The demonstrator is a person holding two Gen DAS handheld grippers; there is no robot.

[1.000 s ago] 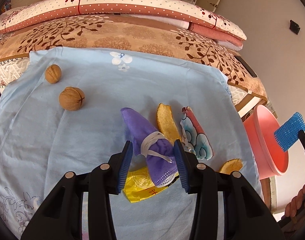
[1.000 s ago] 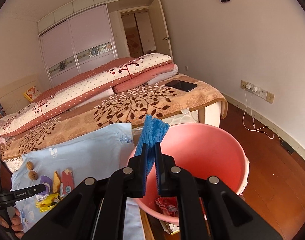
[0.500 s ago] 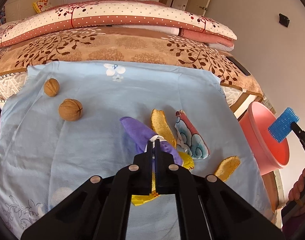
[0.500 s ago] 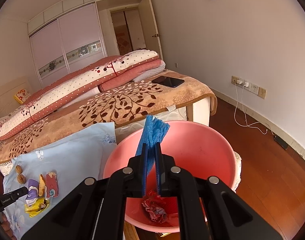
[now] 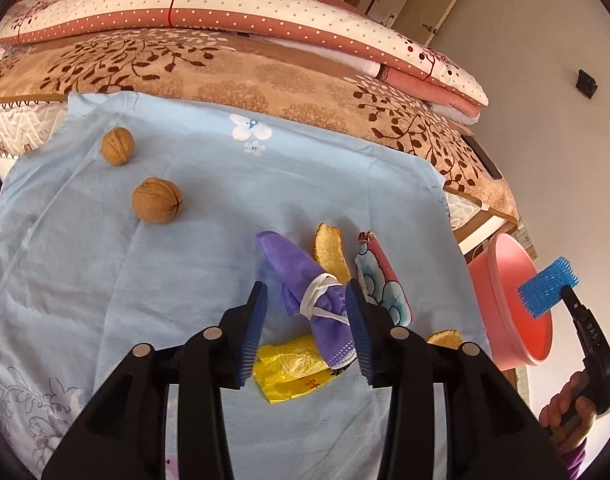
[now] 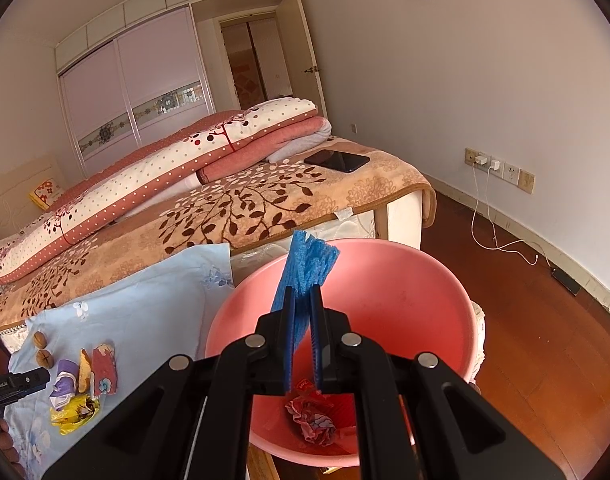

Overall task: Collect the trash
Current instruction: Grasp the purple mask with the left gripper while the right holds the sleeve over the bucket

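"DAS" reads on the right claw (image 6: pixel 301 304), clenched on a blue foam net (image 6: pixel 307 266) over the pink basin (image 6: pixel 425 280). The left claw (image 5: pixel 307 312) gapes, released, around a purple mask (image 5: pixel 317 300) banded white, lying on the bed's blue sheet (image 5: pixel 145 280).

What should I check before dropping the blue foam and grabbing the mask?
1. Right gripper shut on blue foam: ok.
2. Foam over the pink basin: ok, judged from the right wrist view.
3. Left gripper open: ok.
4. Purple mask between the left fingers: ok, though close to the right finger.
5. Yellow wrapper clear of the grasp: not ok, it lies partly under the mask.
6. Orange peel touching the mask: cannot tell.
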